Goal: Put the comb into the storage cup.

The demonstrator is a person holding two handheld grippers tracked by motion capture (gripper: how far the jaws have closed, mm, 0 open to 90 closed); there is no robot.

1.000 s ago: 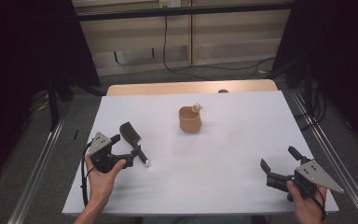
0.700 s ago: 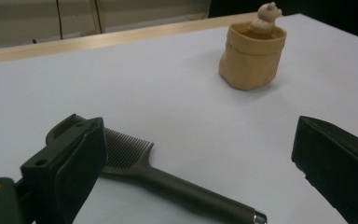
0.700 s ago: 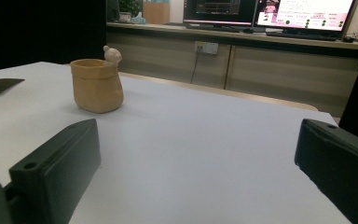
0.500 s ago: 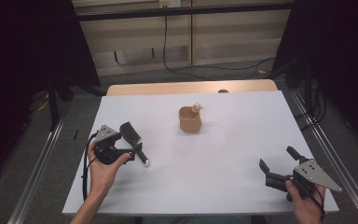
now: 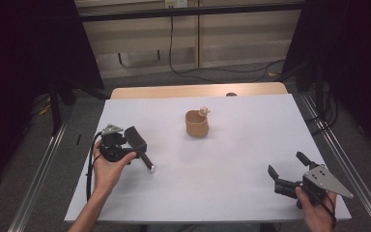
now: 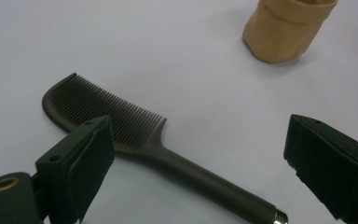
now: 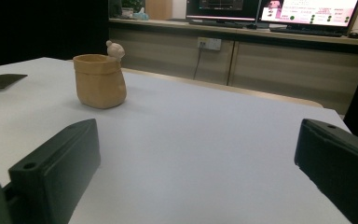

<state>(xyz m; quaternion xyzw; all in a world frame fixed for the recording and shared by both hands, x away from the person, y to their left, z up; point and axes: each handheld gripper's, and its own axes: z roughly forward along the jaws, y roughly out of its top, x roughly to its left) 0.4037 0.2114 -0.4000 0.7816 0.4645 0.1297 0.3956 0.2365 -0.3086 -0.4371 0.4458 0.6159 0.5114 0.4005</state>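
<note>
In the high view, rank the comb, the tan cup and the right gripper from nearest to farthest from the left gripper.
1. Comb: directly at the left gripper, lying on the white table.
2. Tan cup: mid-table, farther back and to the right.
3. Right gripper: by the table's near right corner, clearly farthest.

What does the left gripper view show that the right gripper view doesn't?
Left gripper view alone: the comb's teeth and full handle, lying flat on the table between the left gripper's open jaws. Right gripper view alone: the right gripper's open jaws with nothing between them, monitors on a counter behind, and a small figure on the pot's rim. Both: the tan pot and the white table.
</note>
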